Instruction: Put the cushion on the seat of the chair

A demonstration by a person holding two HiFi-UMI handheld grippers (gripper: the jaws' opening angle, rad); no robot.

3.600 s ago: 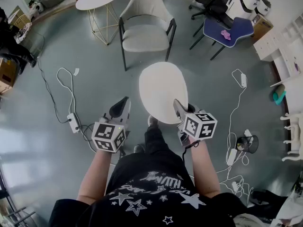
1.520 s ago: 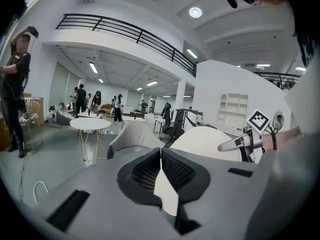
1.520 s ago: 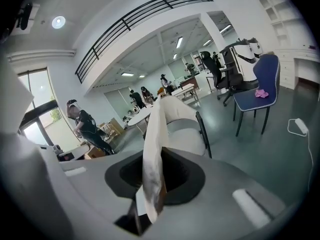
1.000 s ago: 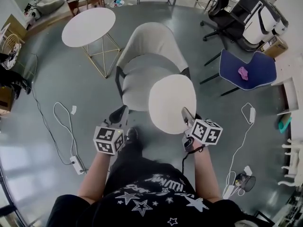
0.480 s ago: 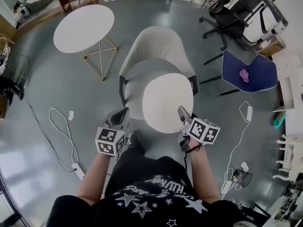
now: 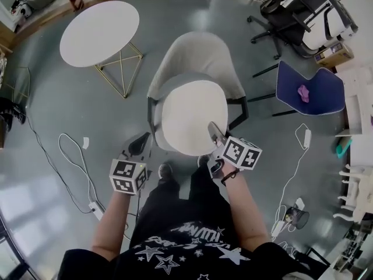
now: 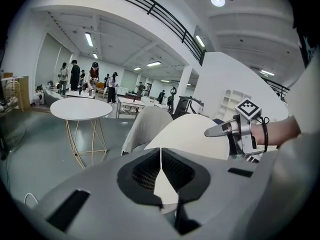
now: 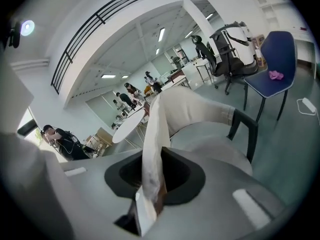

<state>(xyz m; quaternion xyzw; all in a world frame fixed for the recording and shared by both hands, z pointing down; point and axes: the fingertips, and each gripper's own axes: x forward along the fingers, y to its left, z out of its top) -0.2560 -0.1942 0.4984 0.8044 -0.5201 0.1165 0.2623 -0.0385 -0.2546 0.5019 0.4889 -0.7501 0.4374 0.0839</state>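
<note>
Cushion point(image 6: 192, 118) now hangs over chair point(image 6: 195, 54) seat, between both armrests point(image 6: 150, 112).

Place: we take this for a large, open-plan office or lab hall with a high ceiling.
Floor: we see a polished grey floor point(image 6: 46, 98) with loose white cables point(image 6: 65, 150) and a power strip point(image 6: 93, 206) lying on it.
Furniture: we count a pale armchair point(image 6: 198, 54), a round white table point(image 6: 99, 25), black office chairs point(image 6: 282, 7) and a blue chair point(image 6: 309, 89).
Overhead: we see a railed gallery point(image 7: 145, 4) and strip lights point(image 7: 90, 39).
People: a group of people point(image 7: 75, 74) stands among desks at the far end.
</note>
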